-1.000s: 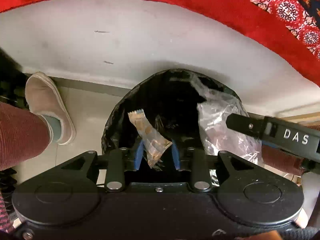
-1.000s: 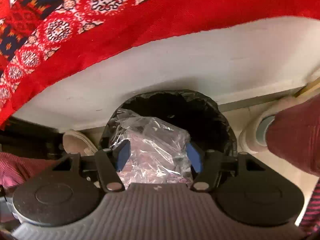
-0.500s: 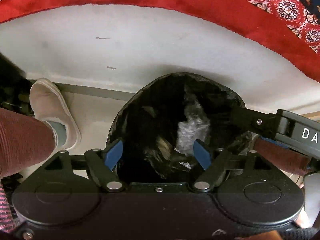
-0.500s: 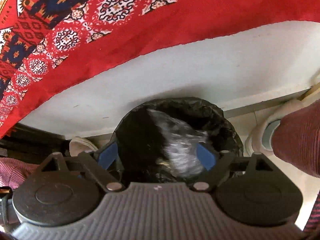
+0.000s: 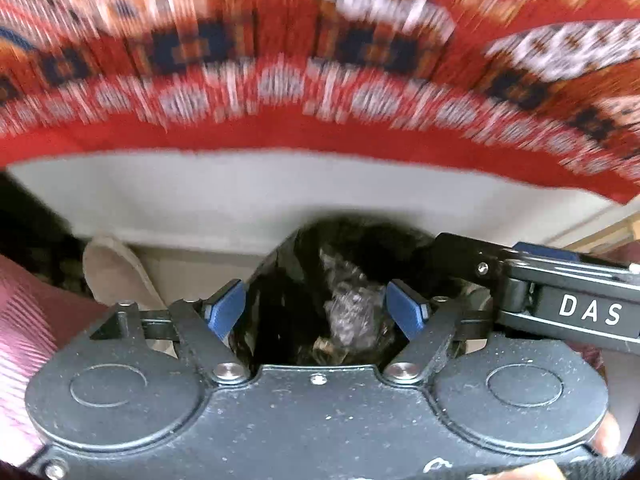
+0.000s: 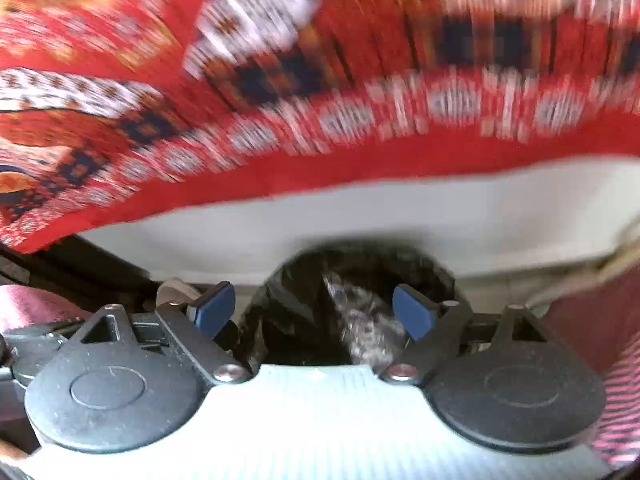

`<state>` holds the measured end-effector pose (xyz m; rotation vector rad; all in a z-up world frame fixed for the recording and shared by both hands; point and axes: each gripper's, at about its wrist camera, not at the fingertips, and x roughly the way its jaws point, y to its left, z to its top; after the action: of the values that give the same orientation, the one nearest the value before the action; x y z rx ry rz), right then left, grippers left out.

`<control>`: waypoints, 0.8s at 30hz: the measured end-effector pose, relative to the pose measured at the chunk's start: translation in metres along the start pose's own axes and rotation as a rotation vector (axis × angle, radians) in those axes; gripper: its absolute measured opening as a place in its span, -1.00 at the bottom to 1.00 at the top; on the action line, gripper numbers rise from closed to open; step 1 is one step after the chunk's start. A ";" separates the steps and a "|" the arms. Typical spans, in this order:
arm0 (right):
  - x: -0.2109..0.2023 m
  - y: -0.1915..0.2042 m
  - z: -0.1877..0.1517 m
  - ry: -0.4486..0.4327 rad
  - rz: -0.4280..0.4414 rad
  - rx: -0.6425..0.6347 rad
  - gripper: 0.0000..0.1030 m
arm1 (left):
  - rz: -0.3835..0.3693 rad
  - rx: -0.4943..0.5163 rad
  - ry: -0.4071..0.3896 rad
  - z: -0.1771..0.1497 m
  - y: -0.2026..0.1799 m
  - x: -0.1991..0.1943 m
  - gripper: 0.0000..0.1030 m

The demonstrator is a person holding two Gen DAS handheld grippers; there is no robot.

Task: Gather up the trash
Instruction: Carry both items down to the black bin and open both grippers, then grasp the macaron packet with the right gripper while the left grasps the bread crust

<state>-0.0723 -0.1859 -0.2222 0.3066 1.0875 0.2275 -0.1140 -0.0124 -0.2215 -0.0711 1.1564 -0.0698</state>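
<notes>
Hanging over a black-lined bin [image 5: 280,300], the left gripper [image 5: 316,310] has its blue pads [image 5: 224,308] spread wide with nothing between them. Down inside the bin lies a crumpled clear bag [image 5: 348,312], seen through the gap between the pads and nearer the right one; it sits below the gripper, well clear of both pads. A small tan wrapper [image 5: 328,350] shows just beneath the bag, close to the gripper body, partly hidden.

From the right wrist view the right gripper [image 6: 314,312] is likewise wide apart and holds nothing. The same bin [image 6: 288,312] fills the space between its pads [image 6: 214,308], and the bag [image 6: 368,328] lies in the bin toward the right pad, below it and not touching. In the left view the right gripper's finger [image 5: 480,256] reaches in from the right side over the bin's rim, its body marked DAS.

The bin stands on a pale floor [image 5: 192,276] against a white panel [image 5: 240,196], above which hangs a red patterned cloth [image 5: 320,60], heavily blurred in both views. A beige slipper [image 5: 116,276] rests on the floor left of the bin, beside a leg in dark red ribbed fabric [image 5: 24,320]. Another red-clad leg [image 6: 600,328] shows at the right edge of the right view
</notes>
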 end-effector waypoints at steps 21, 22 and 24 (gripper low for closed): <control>-0.198 0.045 0.103 -0.558 0.104 -0.259 0.86 | -0.261 0.064 -0.533 0.091 -0.001 -0.208 0.83; -0.196 0.050 0.110 -0.574 0.096 -0.255 0.86 | -0.251 0.081 -0.556 0.098 -0.004 -0.207 0.83; -0.199 0.048 0.124 -0.598 0.088 -0.236 0.86 | -0.218 0.100 -0.596 0.110 -0.013 -0.215 0.83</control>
<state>-0.0525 -0.2233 0.0129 0.1909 0.4508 0.3152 -0.0997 -0.0038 0.0196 -0.1195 0.5447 -0.2800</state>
